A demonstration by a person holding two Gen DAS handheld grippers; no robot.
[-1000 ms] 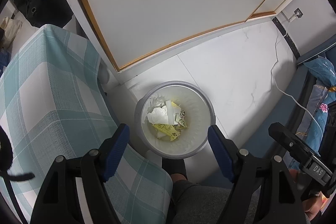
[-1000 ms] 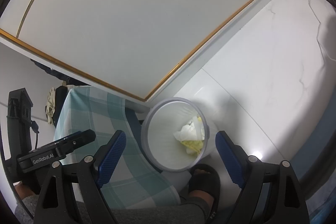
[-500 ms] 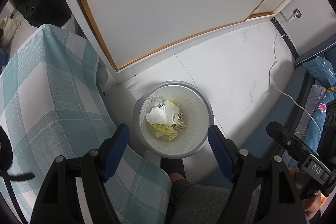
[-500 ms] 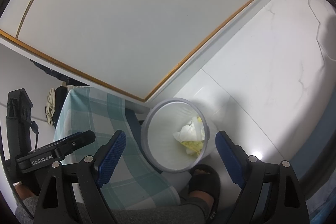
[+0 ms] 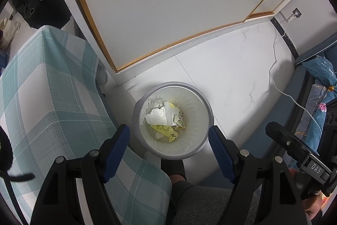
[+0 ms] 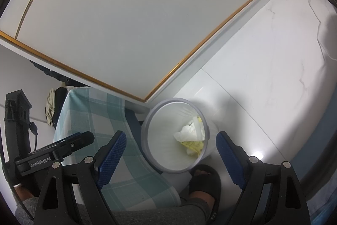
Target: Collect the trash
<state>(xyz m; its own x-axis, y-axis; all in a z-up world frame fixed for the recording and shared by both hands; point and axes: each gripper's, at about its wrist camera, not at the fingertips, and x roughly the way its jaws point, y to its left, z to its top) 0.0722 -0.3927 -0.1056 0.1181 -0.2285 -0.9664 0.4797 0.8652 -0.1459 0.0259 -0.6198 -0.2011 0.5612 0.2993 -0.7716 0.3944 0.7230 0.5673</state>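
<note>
Both of my grippers hang over one bin (image 5: pixel 173 120), a round grey-rimmed bin with a white liner standing on the pale tiled floor (image 5: pixel 231 77), and the trash (image 5: pixel 165 119) already lies at its bottom: crumpled white paper on top of a yellow printed wrapper. Seen from the left gripper (image 5: pixel 169 138), the bin sits almost straight below and slightly ahead, its mouth framed between the two blue pads, so I judge this hand the better lined up; its jaws stand wide apart with nothing between them. From the right gripper (image 6: pixel 169 146) the bin (image 6: pixel 174 136) lies ahead and below at more of a slant, and those jaws are also spread wide and empty. The bin is round, so no axis matters, only a straight drop through the mouth. Just beside it to the left hangs a green checked cloth (image 5: pixel 48 85) draped over some piece of furniture, its edge close to the rim. Near the bin at its near side is my foot in a black sandal (image 6: pixel 203 179). Behind stands a white panel with a gold trim (image 5: pixel 168 3), and a white cable (image 5: pixel 280 77) trails across the floor well apart to the right. I see no loose trash elsewhere on the floor.
</note>
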